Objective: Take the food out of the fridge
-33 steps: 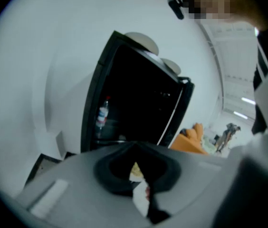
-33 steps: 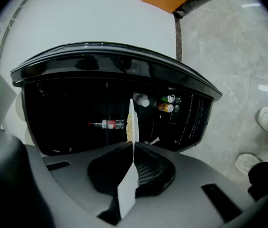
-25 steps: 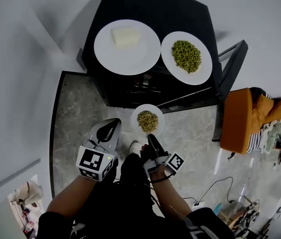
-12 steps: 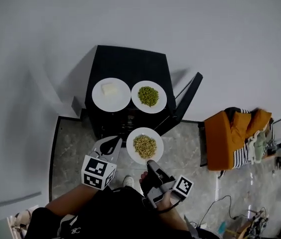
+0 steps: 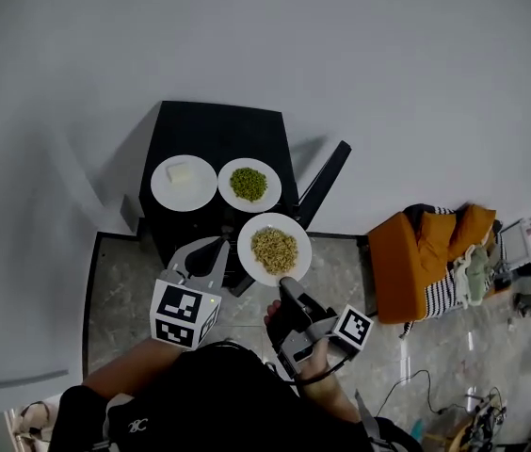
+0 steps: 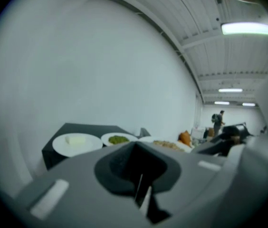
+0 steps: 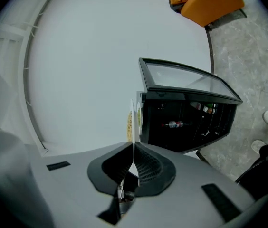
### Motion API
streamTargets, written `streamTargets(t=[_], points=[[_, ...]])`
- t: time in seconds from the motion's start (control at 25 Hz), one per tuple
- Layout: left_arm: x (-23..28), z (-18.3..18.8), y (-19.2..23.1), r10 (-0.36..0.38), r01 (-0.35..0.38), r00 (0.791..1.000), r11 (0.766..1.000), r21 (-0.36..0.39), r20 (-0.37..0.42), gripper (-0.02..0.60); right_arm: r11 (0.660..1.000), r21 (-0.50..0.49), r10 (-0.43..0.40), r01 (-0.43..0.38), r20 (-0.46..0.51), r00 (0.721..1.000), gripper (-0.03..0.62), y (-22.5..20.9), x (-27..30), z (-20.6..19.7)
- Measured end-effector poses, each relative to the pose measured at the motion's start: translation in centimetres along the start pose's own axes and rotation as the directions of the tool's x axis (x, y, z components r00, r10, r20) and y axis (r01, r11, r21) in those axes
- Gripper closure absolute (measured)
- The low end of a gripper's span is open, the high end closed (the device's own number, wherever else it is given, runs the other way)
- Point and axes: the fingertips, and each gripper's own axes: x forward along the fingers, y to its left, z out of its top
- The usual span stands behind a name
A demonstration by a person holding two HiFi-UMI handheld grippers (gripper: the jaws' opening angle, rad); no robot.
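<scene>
Right gripper view catches the plate of yellowish grains (image 7: 133, 120) only edge-on, its rim pinched by the right gripper (image 7: 133, 151); the left gripper (image 6: 139, 188) sits pressed together, empty.

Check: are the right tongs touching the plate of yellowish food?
Touching. The right gripper view shows the right tongs shut on the rim of the plate of yellowish food, seen edge-on between them.

Plate of beige grains (image 5: 274, 250) held level near open black fridge (image 5: 214, 130).
</scene>
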Motion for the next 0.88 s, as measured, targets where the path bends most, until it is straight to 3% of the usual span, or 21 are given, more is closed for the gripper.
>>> streamTargets(t=[0.88], points=[[-1.0,-0.8,0.1,0.089,-0.090,0.996,0.995,-0.038,-0.019,0.580,1.000,-0.004,0.015,-0.015,-0.046,0.999,0.586,0.2,0.5,0.0]])
